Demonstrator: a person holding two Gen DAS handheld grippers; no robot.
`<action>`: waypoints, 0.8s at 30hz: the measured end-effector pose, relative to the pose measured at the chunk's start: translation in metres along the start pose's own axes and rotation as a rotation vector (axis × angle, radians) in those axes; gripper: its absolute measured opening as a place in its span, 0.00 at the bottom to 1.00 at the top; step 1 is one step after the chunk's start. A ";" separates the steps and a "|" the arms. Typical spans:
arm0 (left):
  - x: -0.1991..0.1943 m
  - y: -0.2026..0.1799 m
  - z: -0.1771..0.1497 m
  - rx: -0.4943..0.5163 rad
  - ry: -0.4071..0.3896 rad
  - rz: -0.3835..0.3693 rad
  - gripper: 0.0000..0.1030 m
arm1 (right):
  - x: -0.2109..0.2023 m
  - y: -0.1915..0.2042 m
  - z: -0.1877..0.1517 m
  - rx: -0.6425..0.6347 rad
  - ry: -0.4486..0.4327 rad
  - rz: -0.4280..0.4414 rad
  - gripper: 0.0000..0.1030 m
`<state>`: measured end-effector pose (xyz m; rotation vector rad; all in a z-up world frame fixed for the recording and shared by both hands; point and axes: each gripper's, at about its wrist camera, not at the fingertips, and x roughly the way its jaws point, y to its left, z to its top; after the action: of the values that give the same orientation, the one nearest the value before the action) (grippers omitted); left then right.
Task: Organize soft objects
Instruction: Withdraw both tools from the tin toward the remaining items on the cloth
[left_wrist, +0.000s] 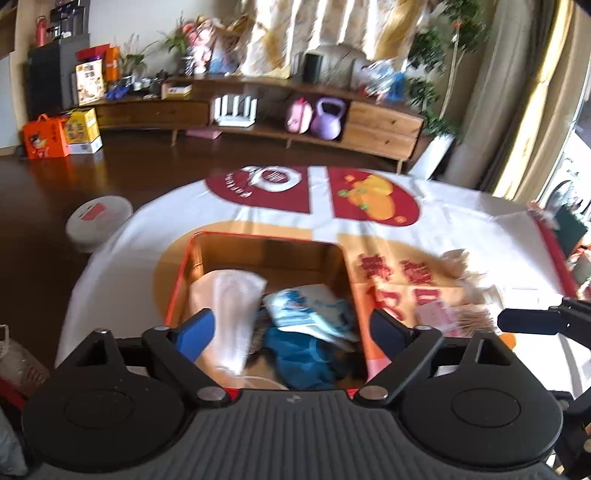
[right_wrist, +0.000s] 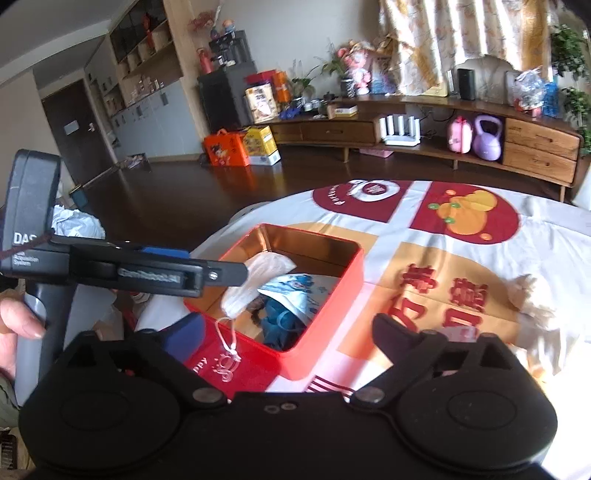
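On the table (right_wrist: 424, 373), the red tin (right_wrist: 321, 325) holding the white mask (left_wrist: 231, 317) and blue cloth (left_wrist: 295, 354) lay directly ahead of the nearer left hand-held gripper (left_wrist: 291, 328), jaws apart and empty, while the right hand-held gripper (right_wrist: 291, 332), also apart, stood beside it.

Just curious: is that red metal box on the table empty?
No. The lidless red metal box holds a white face mask, a blue cloth and a printed packet.

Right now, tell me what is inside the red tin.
Inside the red tin lie a white face mask, a pale blue printed cloth and a dark blue fabric piece. They overlap, so most of the tin's floor and anything beneath them is hidden.
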<state>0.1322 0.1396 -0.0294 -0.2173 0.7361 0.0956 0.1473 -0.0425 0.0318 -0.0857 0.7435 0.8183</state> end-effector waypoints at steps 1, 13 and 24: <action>-0.002 -0.002 -0.001 -0.004 -0.006 -0.012 1.00 | -0.005 -0.002 -0.003 0.003 -0.010 -0.009 0.98; -0.011 -0.054 -0.013 0.027 -0.009 -0.168 1.00 | -0.059 -0.052 -0.032 0.060 -0.063 -0.093 0.98; 0.008 -0.101 -0.029 0.060 0.050 -0.238 1.00 | -0.081 -0.091 -0.056 0.065 -0.062 -0.158 0.98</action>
<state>0.1351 0.0348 -0.0394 -0.2493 0.7572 -0.1584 0.1419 -0.1760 0.0230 -0.0601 0.6946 0.6432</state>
